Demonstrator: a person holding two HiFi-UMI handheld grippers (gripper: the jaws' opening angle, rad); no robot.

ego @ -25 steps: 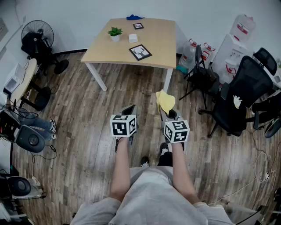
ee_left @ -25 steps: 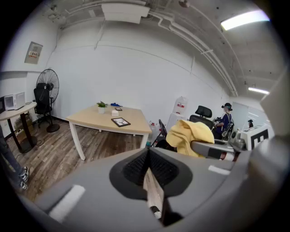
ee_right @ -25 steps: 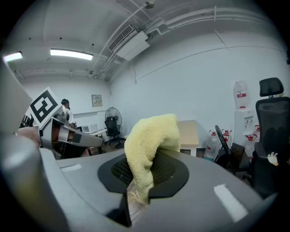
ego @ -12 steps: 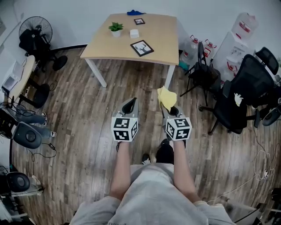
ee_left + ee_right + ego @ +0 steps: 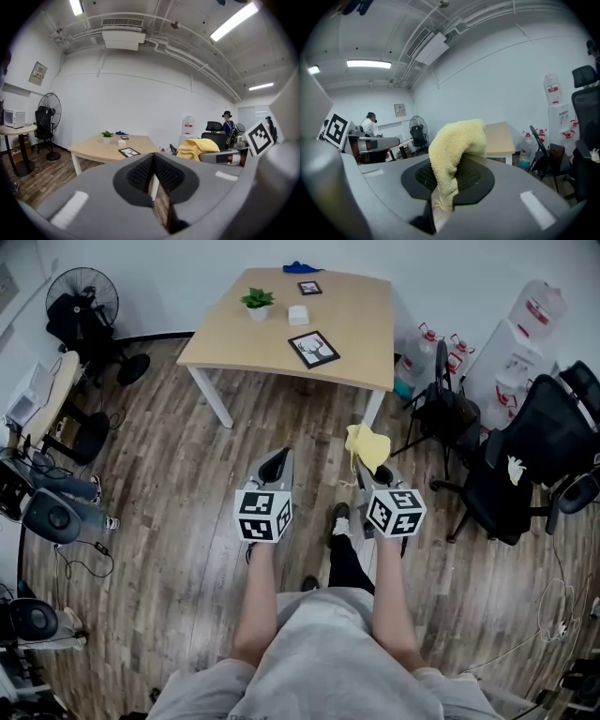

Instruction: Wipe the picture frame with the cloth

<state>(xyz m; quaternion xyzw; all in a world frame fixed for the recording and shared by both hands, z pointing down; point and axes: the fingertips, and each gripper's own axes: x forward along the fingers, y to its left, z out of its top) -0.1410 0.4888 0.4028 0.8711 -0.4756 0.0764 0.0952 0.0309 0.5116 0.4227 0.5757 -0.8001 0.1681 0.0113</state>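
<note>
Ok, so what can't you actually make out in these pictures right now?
Picture frame: head view, too small to judge dust or image; right gripper view, unseen, cloth blocks much of the table.
Blue thing at the table's far edge: head view, too small to identify.
Right tongs tips: head view, draped by the cloth.

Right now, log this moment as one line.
left gripper: shut, empty | right gripper: shut on yellow cloth | larger picture frame: untouched on table | wiping: not started

Table: picture frame, small frame, potted plant, white box, blue cloth
</note>
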